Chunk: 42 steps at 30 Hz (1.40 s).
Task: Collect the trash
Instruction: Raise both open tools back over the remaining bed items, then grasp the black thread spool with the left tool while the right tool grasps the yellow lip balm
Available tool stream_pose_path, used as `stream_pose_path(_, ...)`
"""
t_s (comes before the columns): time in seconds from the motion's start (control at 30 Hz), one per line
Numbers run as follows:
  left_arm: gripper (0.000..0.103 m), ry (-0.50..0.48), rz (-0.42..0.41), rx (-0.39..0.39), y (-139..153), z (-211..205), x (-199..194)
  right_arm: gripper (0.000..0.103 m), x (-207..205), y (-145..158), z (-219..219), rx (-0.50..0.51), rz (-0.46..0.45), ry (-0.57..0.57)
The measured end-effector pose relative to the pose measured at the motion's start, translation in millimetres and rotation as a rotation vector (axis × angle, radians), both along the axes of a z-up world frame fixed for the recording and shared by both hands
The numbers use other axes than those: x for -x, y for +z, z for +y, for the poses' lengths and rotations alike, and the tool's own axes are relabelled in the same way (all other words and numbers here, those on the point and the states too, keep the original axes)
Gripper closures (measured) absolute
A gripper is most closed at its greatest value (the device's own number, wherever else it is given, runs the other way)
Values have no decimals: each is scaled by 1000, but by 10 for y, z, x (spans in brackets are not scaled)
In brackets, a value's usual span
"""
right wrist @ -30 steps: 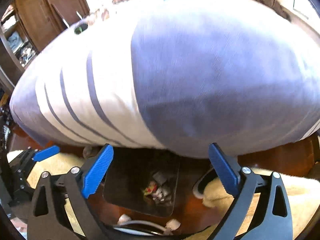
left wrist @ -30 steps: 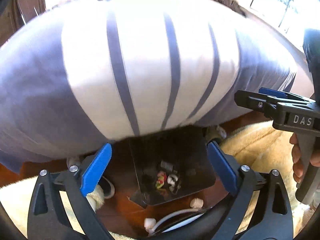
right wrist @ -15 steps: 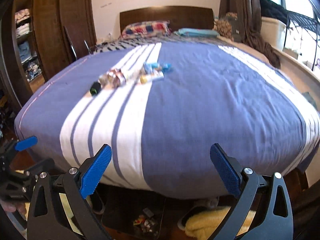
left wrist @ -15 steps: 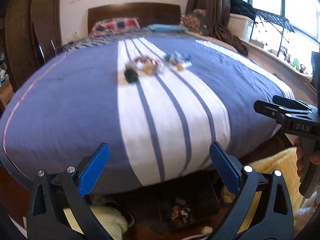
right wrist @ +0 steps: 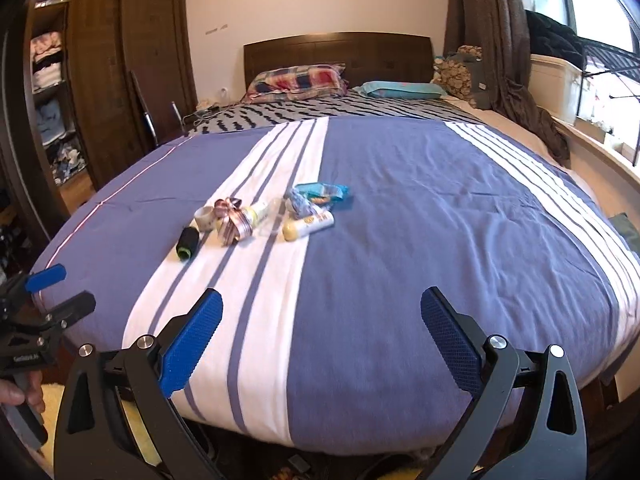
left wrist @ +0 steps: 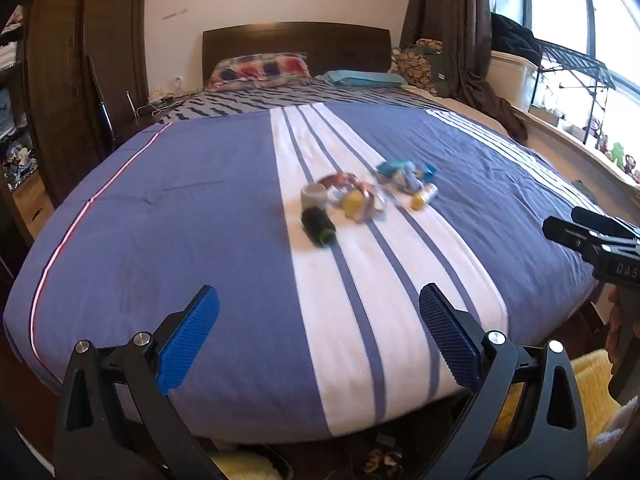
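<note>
Left tool [left wrist: 316, 330] and right tool [right wrist: 320, 330], blue-padded fingers spread apart, empty, above foot of blue-and-white striped bed [right wrist: 400, 264]. Farther out, mid-bed: cluster of small trash, including black cylinder [right wrist: 187, 243], crumpled ribbon wrapper [right wrist: 233, 222], yellow-capped tube [right wrist: 308, 226], teal packet [right wrist: 322, 191].

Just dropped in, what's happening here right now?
A person holds both grippers over the foot of the bed. The left gripper and right gripper are open and empty. A small pile of trash, including a black roll and a yellow-capped tube, lies mid-bed, untouched.
</note>
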<state>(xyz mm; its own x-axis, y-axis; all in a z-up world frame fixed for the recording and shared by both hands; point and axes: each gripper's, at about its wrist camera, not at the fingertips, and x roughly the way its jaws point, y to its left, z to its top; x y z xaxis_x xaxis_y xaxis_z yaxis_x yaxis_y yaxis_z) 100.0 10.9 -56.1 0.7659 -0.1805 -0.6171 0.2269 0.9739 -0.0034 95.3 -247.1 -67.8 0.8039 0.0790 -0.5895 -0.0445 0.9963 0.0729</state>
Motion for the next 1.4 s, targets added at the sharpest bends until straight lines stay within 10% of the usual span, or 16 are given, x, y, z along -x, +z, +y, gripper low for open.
stream_pose_path(0.57, 10, -15, 135, -38, -471, -201, -1047, 4, -1220, -567, 152, 49, 184, 60)
stream_pose_path(0.93, 59, -1, 217, -26, -725, -313, -1582, 4, -1698, -734, 263, 81, 253, 92)
stream_pose_path(1.13, 70, -23, 203, -13, -749, -292, -1659, 6, -1882, -762, 279, 83, 274, 113)
stream_pose_path(1.4, 73, -22, 195, -23, -746, -298, -1650, 35, -1940, -733, 354, 111, 260, 160)
